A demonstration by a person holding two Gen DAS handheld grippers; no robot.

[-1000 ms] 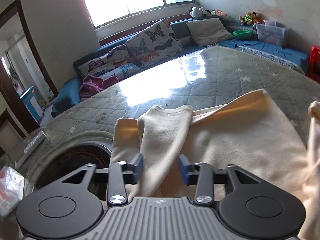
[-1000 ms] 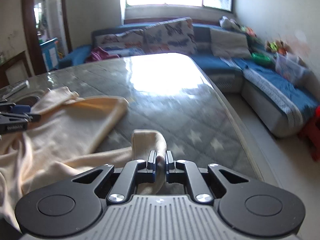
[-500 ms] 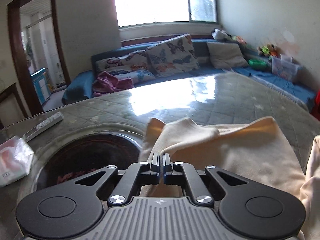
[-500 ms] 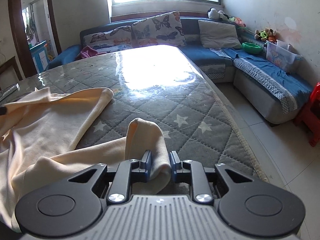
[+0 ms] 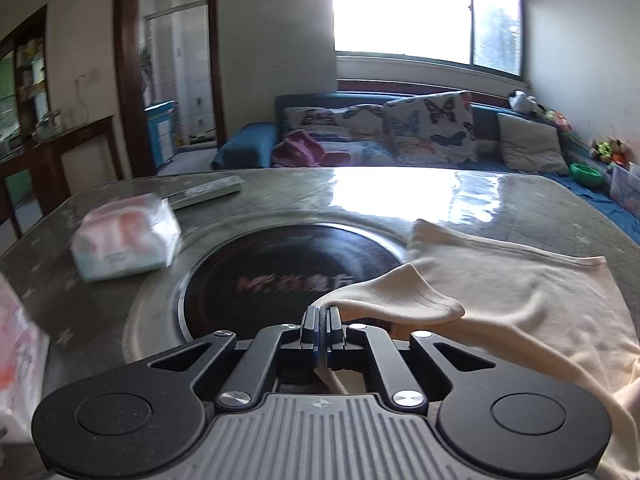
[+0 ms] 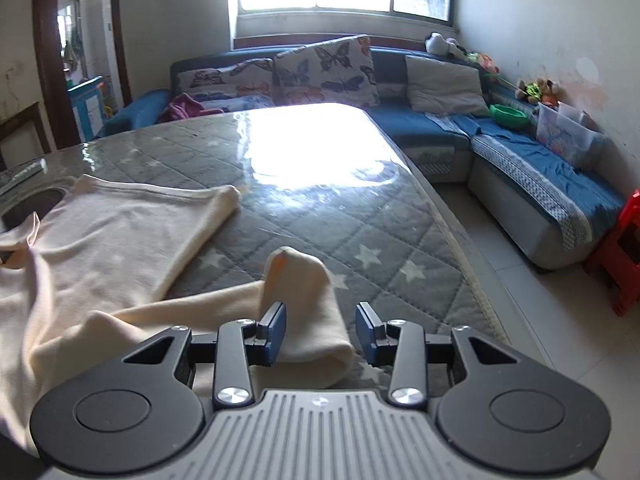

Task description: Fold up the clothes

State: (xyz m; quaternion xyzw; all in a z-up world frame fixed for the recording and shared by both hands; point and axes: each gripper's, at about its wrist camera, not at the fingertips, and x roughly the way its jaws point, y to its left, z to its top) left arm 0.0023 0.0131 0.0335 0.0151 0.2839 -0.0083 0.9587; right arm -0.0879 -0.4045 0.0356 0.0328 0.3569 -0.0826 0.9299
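A cream long-sleeved garment (image 5: 512, 280) lies spread on the quilted grey table cover (image 6: 320, 216). My left gripper (image 5: 321, 320) is shut on a sleeve cuff (image 5: 400, 296) of the garment and holds it above the dark round hob. In the right wrist view the garment's body (image 6: 120, 232) lies at the left. Its other sleeve (image 6: 304, 300) lies on the table between the fingers of my right gripper (image 6: 320, 320), which is open and not gripping it.
A dark round hob (image 5: 280, 272) is set into the table at the left. A tissue pack (image 5: 124, 236) and a remote (image 5: 204, 194) lie beyond it. A blue sofa (image 6: 520, 152) with cushions runs along the far and right sides. A red stool (image 6: 624, 256) stands on the floor.
My left gripper shut on the sleeve cuff and swung left over the hob. My right gripper opened and let go of the other sleeve, which now rests on the table.
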